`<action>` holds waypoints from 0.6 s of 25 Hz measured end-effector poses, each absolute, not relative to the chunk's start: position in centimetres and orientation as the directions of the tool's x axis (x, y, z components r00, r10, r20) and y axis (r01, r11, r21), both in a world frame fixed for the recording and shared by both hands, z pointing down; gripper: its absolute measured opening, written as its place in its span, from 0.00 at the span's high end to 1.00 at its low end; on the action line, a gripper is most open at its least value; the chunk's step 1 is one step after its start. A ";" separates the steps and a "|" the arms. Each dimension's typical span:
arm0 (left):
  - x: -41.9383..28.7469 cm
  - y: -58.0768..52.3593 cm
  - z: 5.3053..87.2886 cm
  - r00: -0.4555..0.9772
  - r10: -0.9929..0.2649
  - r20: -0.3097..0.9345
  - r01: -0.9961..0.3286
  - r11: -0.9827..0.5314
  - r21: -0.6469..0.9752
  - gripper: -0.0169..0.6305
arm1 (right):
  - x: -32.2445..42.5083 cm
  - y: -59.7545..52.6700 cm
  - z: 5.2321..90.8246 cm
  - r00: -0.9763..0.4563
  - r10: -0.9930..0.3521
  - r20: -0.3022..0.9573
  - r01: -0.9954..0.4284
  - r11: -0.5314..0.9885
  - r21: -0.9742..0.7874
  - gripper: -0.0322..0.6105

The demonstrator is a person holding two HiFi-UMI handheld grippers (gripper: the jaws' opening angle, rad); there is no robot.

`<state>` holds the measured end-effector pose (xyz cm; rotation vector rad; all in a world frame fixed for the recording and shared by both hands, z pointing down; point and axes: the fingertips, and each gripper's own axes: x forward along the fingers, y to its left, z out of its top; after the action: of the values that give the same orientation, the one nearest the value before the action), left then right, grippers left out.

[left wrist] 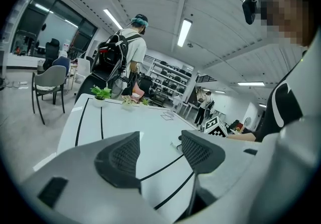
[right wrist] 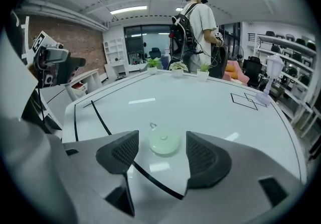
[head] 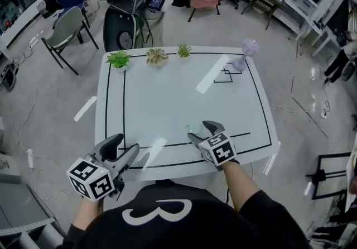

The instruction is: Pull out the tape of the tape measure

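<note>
tape measure (right wrist: 164, 143): pale green disc, flat on bench (head: 167, 97) near front edge | right gripper (right wrist: 160, 153): fingers released, straddling it, seemingly to clamp the case | left gripper (left wrist: 160, 151): fingers released, empty, held aside, probably for the pull tab (right wrist: 153, 126)

Round green tape measure (right wrist: 164, 143), flat (tape retracted)

On the table (head: 167, 103), the tape measure (right wrist: 164, 143) lies near the front edge, right of the middle, between the spread jaws of the right gripper (head: 199, 129) and apart from both. The left gripper (head: 128, 143) is at the front left corner. Three potted plants (head: 157, 56) stand in a row along the far edge toward the left, and a small upright object (head: 245, 55) stands at the far right corner.
</note>
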<state>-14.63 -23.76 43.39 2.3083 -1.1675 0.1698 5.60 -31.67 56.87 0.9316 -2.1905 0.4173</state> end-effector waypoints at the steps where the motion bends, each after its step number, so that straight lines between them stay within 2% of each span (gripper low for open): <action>1: -14.9 -23.7 43.8 0.613 -0.711 0.345 -0.779 -0.472 0.412 0.59 | 5.4 -31.8 57.3 -0.482 -0.493 0.724 -0.724 0.690 -0.012 0.50; 10: -16.2 -22.7 44.0 0.585 -0.729 0.356 -0.797 -0.437 0.416 0.59 | 5.1 -31.8 58.1 -0.465 -0.468 0.751 -0.733 0.679 -0.030 0.51; 15: -16.1 -21.9 43.6 0.573 -0.737 0.359 -0.805 -0.423 0.416 0.59 | 6.0 -32.0 57.6 -0.458 -0.479 0.749 -0.751 0.659 -0.038 0.61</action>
<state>-16.06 -21.90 43.63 2.2548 -1.2281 0.1630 6.00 -31.99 57.62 0.9477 -2.1405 0.4758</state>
